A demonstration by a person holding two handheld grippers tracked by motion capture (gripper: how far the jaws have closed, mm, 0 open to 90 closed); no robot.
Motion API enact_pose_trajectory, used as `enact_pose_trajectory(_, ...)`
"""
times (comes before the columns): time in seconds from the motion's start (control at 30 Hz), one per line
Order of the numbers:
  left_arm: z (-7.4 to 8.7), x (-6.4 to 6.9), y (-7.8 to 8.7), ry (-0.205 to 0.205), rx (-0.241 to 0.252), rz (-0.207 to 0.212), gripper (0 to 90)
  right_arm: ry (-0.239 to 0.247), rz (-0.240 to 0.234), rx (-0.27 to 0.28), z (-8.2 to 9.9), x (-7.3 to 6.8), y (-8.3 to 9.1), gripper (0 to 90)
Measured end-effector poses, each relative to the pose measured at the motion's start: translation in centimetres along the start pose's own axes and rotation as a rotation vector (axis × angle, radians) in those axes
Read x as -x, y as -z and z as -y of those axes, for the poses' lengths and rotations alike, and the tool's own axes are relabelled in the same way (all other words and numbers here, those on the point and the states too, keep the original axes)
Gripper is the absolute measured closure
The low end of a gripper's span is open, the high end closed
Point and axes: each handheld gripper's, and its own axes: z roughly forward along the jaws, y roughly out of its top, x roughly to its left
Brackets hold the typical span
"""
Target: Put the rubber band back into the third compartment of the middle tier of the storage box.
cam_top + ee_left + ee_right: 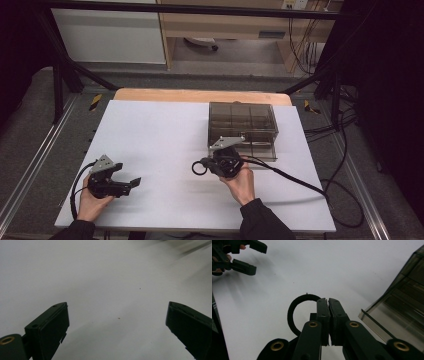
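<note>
Right gripper view: we see our right gripper (pixel 328 301) pinched tight on a thin black ring (pixel 294 307), near a smoky clear plastic box (pixel 402 302).

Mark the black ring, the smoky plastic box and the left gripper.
black ring (pixel 291 312): right gripper view, left arc of the band.
smoky plastic box (pixel 242 121): high view, middle of the lid.
left gripper (pixel 131 183): high view, midway between the open fingertips.

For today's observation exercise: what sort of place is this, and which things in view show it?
Probably a lab or workshop recording station. A white table sits inside a black frame, loose cables trail on the floor, and a person works two handheld grippers, left gripper and right gripper.
</note>
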Motion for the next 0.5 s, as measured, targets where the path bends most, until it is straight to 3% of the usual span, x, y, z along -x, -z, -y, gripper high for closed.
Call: enact_pose_trajectory(0.5,0.0,0.0,0.0,0.001,-0.001,0.0,4.6,-0.018,0.052,0.01,0.5,1.8,2.0,87.8)
